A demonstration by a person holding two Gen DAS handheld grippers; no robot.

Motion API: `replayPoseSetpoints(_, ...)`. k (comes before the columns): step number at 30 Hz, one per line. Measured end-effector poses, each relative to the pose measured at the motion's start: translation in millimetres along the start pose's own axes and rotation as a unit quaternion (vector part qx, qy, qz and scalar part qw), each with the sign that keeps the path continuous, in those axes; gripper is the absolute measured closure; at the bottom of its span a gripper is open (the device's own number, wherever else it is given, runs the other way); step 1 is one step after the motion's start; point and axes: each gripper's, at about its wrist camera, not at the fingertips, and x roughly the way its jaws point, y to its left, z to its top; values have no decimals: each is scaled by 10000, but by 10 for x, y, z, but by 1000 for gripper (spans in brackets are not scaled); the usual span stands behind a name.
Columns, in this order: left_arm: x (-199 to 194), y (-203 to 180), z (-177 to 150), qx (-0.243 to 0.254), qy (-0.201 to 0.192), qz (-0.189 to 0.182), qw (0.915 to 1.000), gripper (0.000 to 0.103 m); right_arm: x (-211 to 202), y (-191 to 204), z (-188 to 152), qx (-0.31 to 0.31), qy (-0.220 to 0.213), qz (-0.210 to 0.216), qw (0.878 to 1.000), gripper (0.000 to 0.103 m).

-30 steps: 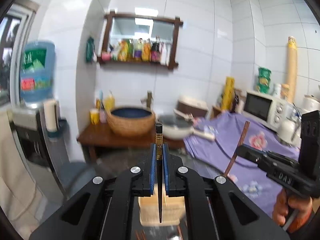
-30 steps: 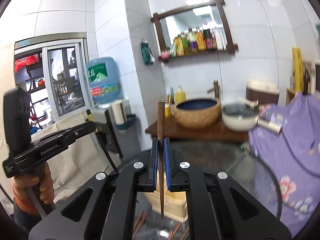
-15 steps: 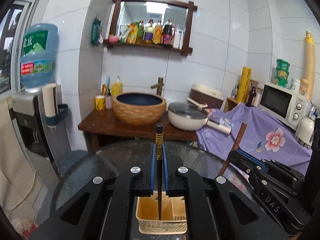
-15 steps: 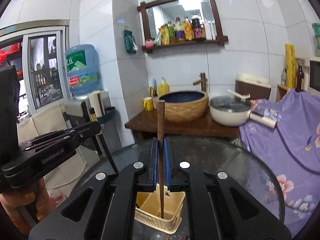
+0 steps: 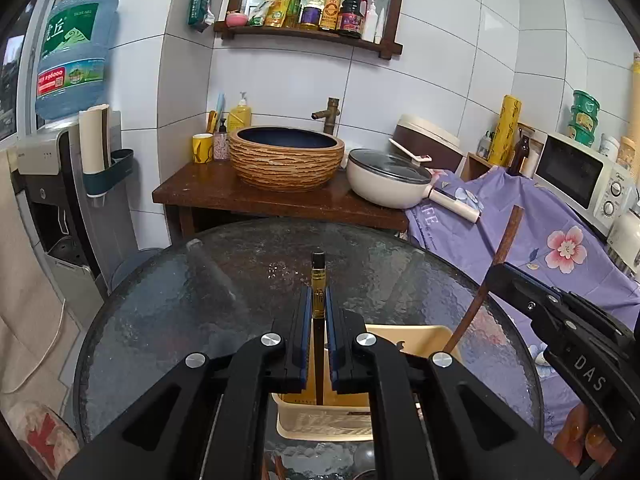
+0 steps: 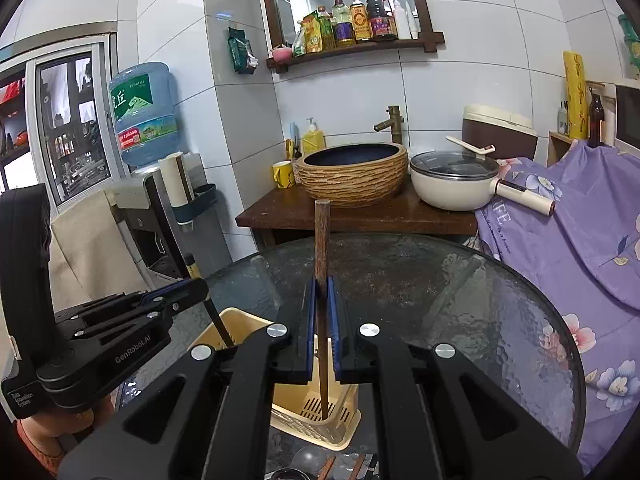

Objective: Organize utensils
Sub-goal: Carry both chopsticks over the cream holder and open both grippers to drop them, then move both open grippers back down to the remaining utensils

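My left gripper (image 5: 318, 300) is shut on a black chopstick with a gold band (image 5: 318, 280), held upright with its tip inside a cream plastic utensil basket (image 5: 416, 338). My right gripper (image 6: 322, 292) is shut on a brown wooden chopstick (image 6: 321, 240), also upright with its tip down in the same basket (image 6: 240, 322). Each gripper shows in the other's view: the right one (image 5: 500, 276) with its brown chopstick (image 5: 506, 236), the left one (image 6: 196, 286) with its black chopstick (image 6: 218, 322).
The basket stands on a round dark glass table (image 5: 240, 280). More utensils lie at the table's near edge (image 6: 352, 466). Behind are a wooden washstand with a woven basin (image 5: 286, 156), a white pan (image 5: 386, 178), a water dispenser (image 5: 60, 168) and a purple floral cloth (image 5: 560, 240).
Both grippers have lowered and tilted down toward the table. The basket has come into fuller view and both chopstick tips have gone down into it.
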Motion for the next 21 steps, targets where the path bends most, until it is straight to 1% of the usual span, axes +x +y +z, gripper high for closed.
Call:
replayPoseSetpoints(5,6,1,4,69,-6,-9,10000,96,10,-15,-4,20,-18,-47,10000,96)
replayPoseSetpoints(6,1,-5,1,92,8,-20,10000,91,6,-21,-6,25,-25,-26,10000,96)
replayPoseSetpoints(7,-19,-1,-6,109,-3,-41,9999,85,-4,-29,-16,23,-44,-17,10000,92)
replayPoseSetpoints(9,-85,4,-20,91,-122,-28,9999,48,-50,-41,-31,44,-153,-82,9998,62)
replayPoseSetpoints(10,-136,20,-32,67,-214,-13,9997,41,-100,-56,-43,99,-258,-99,9996,33)
replayPoseSetpoints(11,-210,43,-53,31,-349,-12,9994,34,-150,-65,-55,139,-362,-83,9992,29)
replayPoseSetpoints(13,-334,72,-110,56,-502,-54,9987,25,-250,-54,-88,65,-430,-130,9990,29)
replayPoseSetpoints(15,-437,107,-201,100,-609,31,9981,12,-325,-36,-140,-8,-424,-143,9990,29)
replayPoseSetpoints(17,-515,142,-332,164,-642,74,9978,8,-397,-41,-218,2,-408,-111,9991,24)
replayPoseSetpoints(19,-553,175,-481,219,-540,106,9982,6,-436,-63,-337,63,-270,-91,9996,16)
replayPoseSetpoints(21,-552,218,-665,256,-324,164,9990,6,-451,-88,-472,134,-112,-114,9998,16)
